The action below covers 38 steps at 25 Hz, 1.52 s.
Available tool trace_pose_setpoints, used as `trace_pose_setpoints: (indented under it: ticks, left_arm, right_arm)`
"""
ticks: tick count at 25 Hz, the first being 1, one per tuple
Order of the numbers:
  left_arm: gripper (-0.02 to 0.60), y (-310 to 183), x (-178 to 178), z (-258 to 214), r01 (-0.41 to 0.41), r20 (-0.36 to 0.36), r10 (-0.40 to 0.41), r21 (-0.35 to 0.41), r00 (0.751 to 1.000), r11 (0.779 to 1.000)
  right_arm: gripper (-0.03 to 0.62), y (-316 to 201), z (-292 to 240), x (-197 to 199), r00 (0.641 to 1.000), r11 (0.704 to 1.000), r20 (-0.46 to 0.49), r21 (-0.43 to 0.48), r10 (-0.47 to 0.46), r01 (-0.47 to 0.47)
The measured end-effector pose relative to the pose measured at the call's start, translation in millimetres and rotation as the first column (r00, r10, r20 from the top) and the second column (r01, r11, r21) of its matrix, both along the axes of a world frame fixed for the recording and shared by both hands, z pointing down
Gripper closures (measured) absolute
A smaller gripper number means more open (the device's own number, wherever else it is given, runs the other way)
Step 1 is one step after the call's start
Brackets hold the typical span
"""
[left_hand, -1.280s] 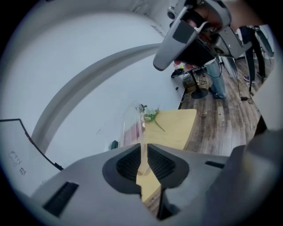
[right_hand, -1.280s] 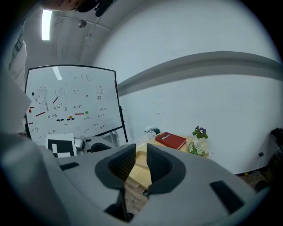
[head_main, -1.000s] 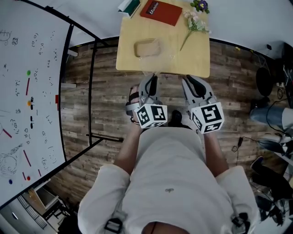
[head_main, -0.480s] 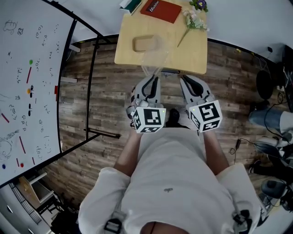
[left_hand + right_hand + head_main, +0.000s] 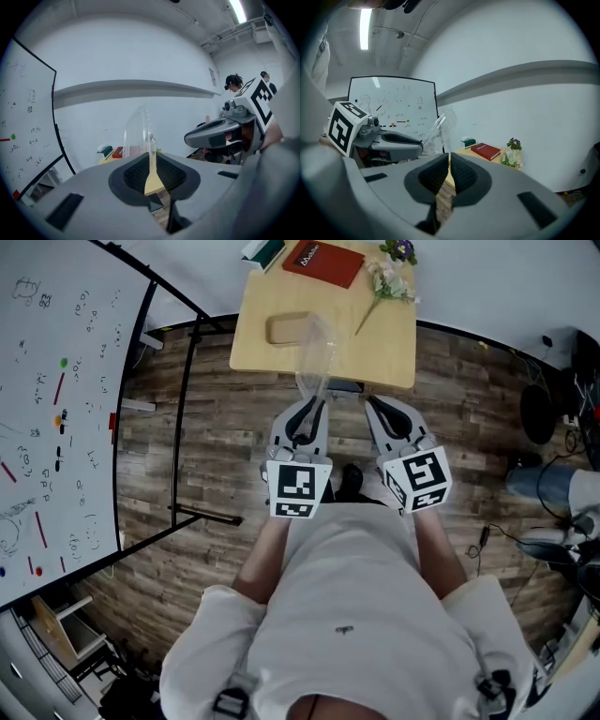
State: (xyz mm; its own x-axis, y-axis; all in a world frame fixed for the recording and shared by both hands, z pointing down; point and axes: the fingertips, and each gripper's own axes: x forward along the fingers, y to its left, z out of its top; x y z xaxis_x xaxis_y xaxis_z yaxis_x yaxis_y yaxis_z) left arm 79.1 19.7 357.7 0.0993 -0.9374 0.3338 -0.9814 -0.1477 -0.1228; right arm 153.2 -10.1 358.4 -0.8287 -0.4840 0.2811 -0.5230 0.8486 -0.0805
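Observation:
My left gripper [image 5: 309, 409] is shut on the bottom edge of a clear plastic bag [image 5: 317, 357]. The bag stands up from the jaws [image 5: 138, 133] over the near edge of a small wooden table [image 5: 394, 352]. In the left gripper view the pinch sits at the left gripper [image 5: 151, 159]. My right gripper [image 5: 375, 407] hangs just right of it at the same height, shut with nothing between its pads. From the right gripper [image 5: 449, 161] I see the bag [image 5: 439, 125] held by the left one.
On the table lie a brown flat packet [image 5: 289, 329], a red book [image 5: 323, 261], a sprig of flowers [image 5: 389, 277] and a green-and-white box [image 5: 262, 251]. A whiteboard on a black frame [image 5: 66, 381] stands at the left. Wood floor lies below; chairs and cables are at the right.
The bag has risen from the table's front edge and now stands upright in the left gripper. Both grippers have tilted up toward level. The right jaws' gap has narrowed.

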Motion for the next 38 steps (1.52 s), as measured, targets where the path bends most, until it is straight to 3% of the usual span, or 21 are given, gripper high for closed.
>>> trace_pose_setpoints:
  ticks: [14, 38]
  left_arm:
    - [0.534, 10, 9, -1, -0.002, -0.062, 0.003, 0.011, 0.998, 1.0]
    - [0.534, 9, 5, 2, 0.0, -0.074, 0.0, 0.0, 0.997, 1.0]
  right_arm:
    - [0.589, 16, -3, 2, 1.0, 0.999, -0.012, 0.027, -0.023, 0.024]
    - [0.589, 13, 2, 2, 1.0, 1.0, -0.02, 0.012, -0.021, 0.021]
